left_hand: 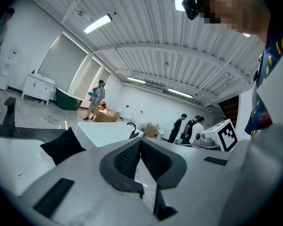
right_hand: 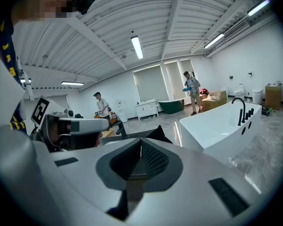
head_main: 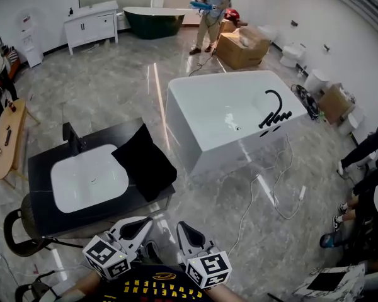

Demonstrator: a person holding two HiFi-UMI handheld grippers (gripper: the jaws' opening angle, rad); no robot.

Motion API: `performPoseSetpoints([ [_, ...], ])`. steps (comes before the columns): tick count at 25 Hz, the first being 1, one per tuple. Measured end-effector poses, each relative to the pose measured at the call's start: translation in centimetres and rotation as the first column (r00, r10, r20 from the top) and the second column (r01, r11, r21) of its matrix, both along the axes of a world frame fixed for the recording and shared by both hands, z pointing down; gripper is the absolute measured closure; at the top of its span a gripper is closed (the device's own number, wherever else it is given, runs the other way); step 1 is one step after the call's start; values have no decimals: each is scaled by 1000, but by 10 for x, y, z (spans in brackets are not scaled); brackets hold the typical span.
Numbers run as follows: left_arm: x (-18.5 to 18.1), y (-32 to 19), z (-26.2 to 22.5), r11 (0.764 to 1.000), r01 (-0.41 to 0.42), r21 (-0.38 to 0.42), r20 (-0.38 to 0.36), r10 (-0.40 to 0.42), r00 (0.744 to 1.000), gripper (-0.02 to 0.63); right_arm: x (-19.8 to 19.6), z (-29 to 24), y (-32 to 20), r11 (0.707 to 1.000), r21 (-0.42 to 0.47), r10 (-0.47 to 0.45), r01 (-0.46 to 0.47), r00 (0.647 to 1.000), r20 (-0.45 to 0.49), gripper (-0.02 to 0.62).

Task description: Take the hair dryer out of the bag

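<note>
Status: nothing done yet, as far as I can judge; bag (head_main: 145,162) sits black and limp on the right end of the dark counter (head_main: 43,163), just beside the white sink (head_main: 88,182), with one corner over the counter edge on the bathtub (head_main: 205,145) side; no opening visible from here; hair dryer not seen in any view, so presumably it's inside the bag.

Left gripper (head_main: 140,224) and right gripper (head_main: 184,230) are side by side, low in the head view, close to the body and well apart from the bag; both sets of jaws pressed together, nothing pinched, and each gripper view confirms it; both point roughly toward the counter.

Left to do, my read: everything; get to the counter, spread the jaws, find the bag mouth, open it, pinch the dryer, pull it clear; soft bag will likely lift with the dryer, so one gripper should probably pin the fabric while the other pulls.
</note>
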State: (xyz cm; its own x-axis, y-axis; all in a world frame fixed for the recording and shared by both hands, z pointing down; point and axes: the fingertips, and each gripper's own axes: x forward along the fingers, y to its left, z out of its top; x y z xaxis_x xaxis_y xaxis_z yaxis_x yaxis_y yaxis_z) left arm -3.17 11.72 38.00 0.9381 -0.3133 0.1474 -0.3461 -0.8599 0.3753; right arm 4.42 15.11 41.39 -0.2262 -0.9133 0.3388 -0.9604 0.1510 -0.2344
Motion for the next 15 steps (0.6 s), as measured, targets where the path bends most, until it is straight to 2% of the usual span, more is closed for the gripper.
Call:
performPoseSetpoints([
  [5, -7, -19, 13, 999, 14, -47, -9, -15, 1000, 603, -7, 11, -16, 999, -38, -13, 12, 1000, -3, 586],
  [11, 8, -33, 23, 998, 2, -70, 10, -1, 1000, 603, 2, 23, -32, 997, -73, -19, 20, 1000, 15, 586],
  [15, 14, -58, 25, 997, 59, -58, 19, -58, 998, 603, 14, 25, -57, 997, -65, -51, 53, 998, 36, 586],
])
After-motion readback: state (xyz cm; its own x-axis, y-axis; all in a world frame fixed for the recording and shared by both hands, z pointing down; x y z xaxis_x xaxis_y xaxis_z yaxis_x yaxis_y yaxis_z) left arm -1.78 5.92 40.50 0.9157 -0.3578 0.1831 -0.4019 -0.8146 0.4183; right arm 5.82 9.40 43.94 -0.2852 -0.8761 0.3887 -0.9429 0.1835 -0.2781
